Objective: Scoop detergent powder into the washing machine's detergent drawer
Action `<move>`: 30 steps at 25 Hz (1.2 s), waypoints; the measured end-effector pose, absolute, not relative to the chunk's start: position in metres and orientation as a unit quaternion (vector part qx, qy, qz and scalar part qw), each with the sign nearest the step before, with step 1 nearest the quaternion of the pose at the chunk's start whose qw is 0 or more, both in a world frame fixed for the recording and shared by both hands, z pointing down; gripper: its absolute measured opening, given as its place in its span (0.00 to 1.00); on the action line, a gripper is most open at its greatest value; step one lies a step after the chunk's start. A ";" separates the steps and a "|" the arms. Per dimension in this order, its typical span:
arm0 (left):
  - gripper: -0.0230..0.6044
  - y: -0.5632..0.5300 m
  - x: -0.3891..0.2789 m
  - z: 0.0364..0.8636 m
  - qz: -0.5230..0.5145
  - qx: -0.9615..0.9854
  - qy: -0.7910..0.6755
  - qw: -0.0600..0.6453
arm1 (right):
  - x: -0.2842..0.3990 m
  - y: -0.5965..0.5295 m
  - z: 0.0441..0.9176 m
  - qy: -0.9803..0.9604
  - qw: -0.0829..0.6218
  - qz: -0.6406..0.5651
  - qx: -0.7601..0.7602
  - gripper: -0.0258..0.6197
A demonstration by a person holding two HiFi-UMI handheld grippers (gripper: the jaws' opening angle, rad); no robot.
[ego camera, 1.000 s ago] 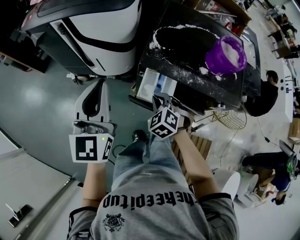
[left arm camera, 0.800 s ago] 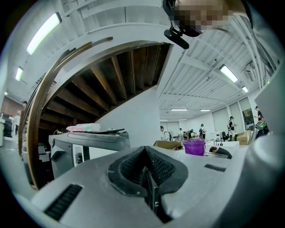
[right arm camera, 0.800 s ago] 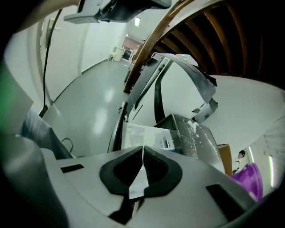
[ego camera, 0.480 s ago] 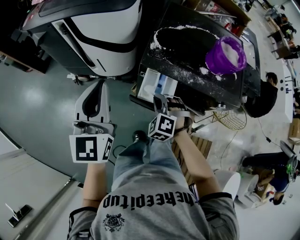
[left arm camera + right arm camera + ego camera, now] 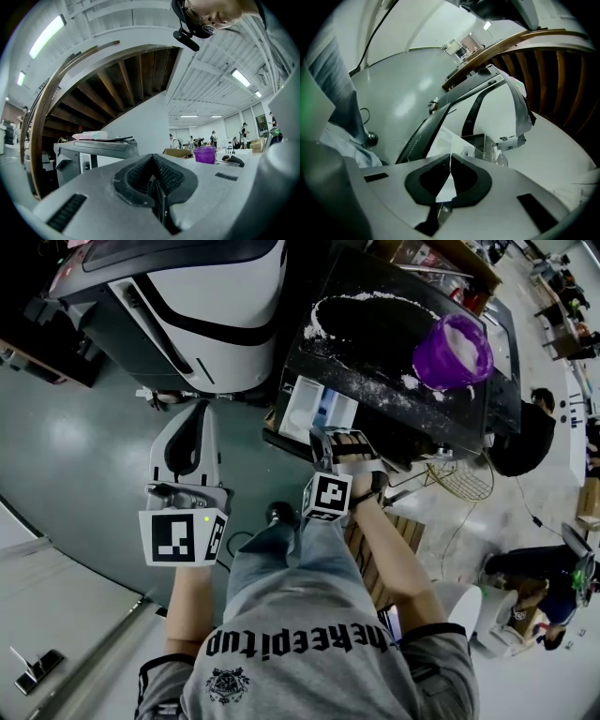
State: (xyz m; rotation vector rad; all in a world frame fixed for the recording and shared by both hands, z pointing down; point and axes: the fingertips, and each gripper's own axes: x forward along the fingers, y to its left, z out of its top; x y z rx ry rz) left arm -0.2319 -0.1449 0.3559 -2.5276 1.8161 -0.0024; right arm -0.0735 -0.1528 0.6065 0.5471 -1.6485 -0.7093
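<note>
**Head view.** I am holding the right tool [image 5: 323, 442] just at the near end of the detergent drawer [image 5: 314, 409]. The drawer is standing pulled out of the washing machine [image 5: 375, 432], and its long axis is running from far to near, straight toward this tool. The purple powder tub [image 5: 452, 350] is sitting to the far right on the machine's dark lid, which is serving as the table [image 5: 370, 329]; white powder is lying scattered over it. The tub is well apart from both tools, and the right one is the nearer. The left tool [image 5: 200, 409] is hanging well to the left over the glossy grey floor [image 5: 75, 446], pointing at a white machine [image 5: 206, 306].

**Left gripper view.** The left tool [image 5: 152, 164] is showing its jaws together with nothing between them. The purple powder tub [image 5: 205, 153] is appearing far off to the right. I am also noting an open hall with strip lights and a timber stair overhead.

**Right gripper view.** The right tool [image 5: 450, 161] is showing its jaws meeting at the tips and gripping nothing. The detergent drawer [image 5: 485, 145] is lying just beyond them, dusted with powder. I am seeing no scoop, so I judge the next move is turning on the reach to the far right, toward the tub.
</note>
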 end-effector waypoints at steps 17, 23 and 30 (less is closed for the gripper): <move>0.04 -0.134 -0.239 0.349 0.007 -0.816 0.577 0.023 | -0.074 -0.150 0.606 -0.683 0.613 -0.330 0.220 0.05; 0.04 -0.128 -0.240 0.340 0.013 -0.816 0.578 0.031 | -0.068 -0.148 0.602 -0.769 0.543 -0.132 0.310 0.05; 0.04 -0.126 -0.233 0.328 0.016 -0.816 0.577 0.040 | -0.057 -0.151 0.579 -0.830 0.367 0.146 0.394 0.05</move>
